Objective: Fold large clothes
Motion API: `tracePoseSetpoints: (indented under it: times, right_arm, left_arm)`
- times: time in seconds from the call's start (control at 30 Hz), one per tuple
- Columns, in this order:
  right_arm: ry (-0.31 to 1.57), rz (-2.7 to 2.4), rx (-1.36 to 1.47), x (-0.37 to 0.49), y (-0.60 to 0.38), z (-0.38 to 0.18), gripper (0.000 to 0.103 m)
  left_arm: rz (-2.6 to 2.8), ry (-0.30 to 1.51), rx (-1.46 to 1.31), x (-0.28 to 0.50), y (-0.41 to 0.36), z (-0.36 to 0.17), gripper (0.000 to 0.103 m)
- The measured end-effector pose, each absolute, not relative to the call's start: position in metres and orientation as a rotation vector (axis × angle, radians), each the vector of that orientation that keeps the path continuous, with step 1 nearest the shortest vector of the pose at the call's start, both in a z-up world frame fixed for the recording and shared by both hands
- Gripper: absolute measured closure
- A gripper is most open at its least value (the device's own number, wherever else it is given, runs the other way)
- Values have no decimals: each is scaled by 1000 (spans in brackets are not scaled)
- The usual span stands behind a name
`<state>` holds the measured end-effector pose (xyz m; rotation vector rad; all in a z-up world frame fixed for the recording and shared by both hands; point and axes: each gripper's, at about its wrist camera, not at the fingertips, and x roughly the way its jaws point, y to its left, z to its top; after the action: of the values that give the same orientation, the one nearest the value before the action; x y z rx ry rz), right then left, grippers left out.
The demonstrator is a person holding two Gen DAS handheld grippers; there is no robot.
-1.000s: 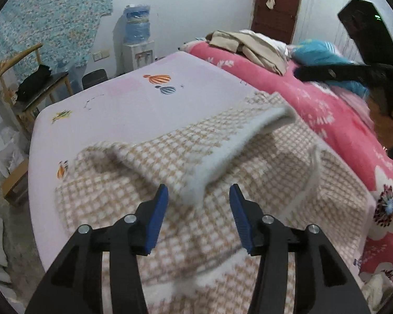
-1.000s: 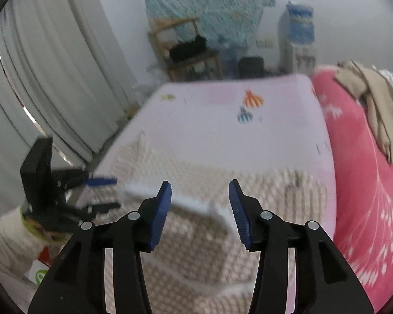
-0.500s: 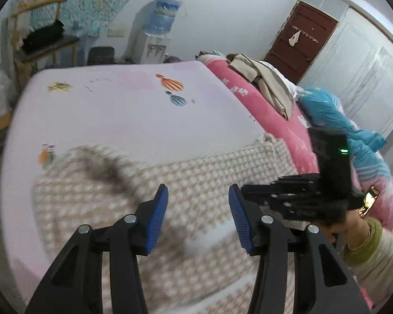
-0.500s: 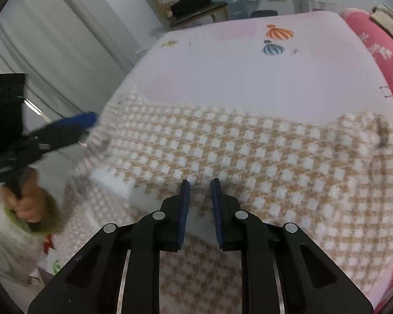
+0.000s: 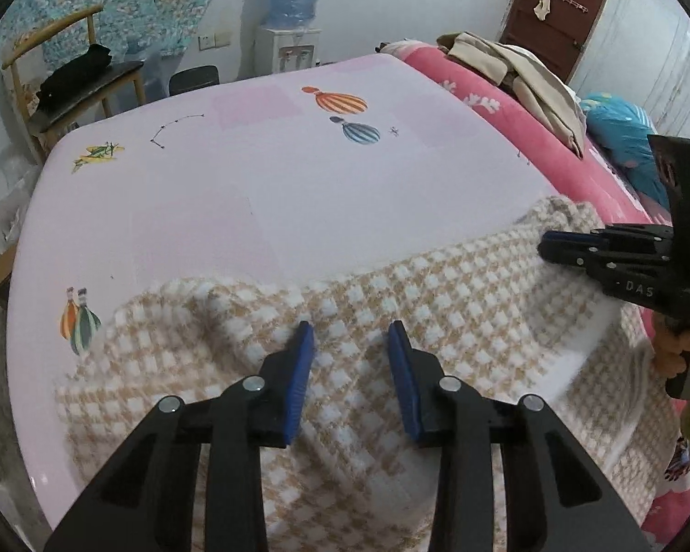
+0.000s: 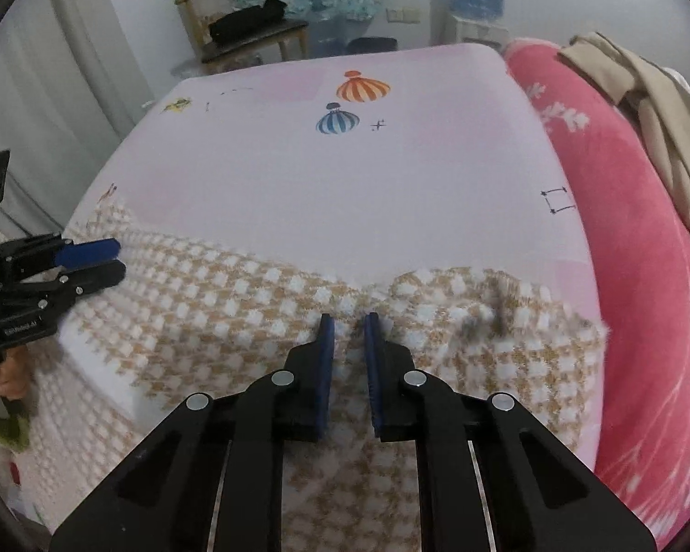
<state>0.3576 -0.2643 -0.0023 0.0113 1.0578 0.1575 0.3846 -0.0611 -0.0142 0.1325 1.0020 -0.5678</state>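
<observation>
From my left wrist camera, the left gripper [image 5: 350,345] hangs over the checked garment [image 5: 460,313], jaws narrowed but apart, having just been closing with cloth below, not pinched. The garment lies at 6 o'clock on the pink bed sheet [image 5: 276,193], its far edge running toward 3, where my right gripper [image 5: 575,248] sits on it. One water dispenser [image 5: 294,9] stands at 12; the sheet toward 11 is bare.

From my right wrist camera, the right gripper [image 6: 348,345] has just been closing, jaws nearly together, a ridge of garment [image 6: 234,303] between them; whether it is pinched I cannot tell. One chair [image 6: 248,23] stands at 11, two balloon prints [image 6: 345,106] at 12.
</observation>
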Motion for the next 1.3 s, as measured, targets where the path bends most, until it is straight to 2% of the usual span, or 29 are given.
tracePoseSetpoints:
  times: [0.17,0.3,0.37,0.5,0.63,0.77,0.93,1.07,1.2,1.27,1.3]
  right_arm:
    - [959,287,49,355,-252,24,79]
    - [1068,325,68,376,-231,-7,78]
    - [1078,305,64,383,-231,-22,78]
    - [1071,293,50,369,-230,-5,77]
    - [1040,340,-52,335,-215,0,64]
    - [1022,307,-168,326,-207,-19,64]
    - [988,254,-150,303,-219,4,61]
    - [1042,221,-97,305,-244,-21,60]
    - [1031,181,-67,285,-245,2,59]
    - [999,187,-33,267,-246,19,56]
    - [975,171,-20,251,-249,30,50]
  left_arm:
    - [-688,908,148,377,-80,13,69]
    - [-650,968,263,385,-111,-12,69]
    - [-643,942,268,385,-111,-18,69]
    - [-632,951,209,379,-100,-6,69]
    - [-703,936,278,345,-95,-7,69]
    - [-676,924,311,336,-93,-22,69]
    - [-630,919,247,327,-69,-5,69]
    - [-614,973,218,330,-56,-24,68]
    - [-553,979,170,318,-46,-4,68]
    - [-530,951,181,297,-37,14,65]
    - [-529,950,173,287,-32,20,63]
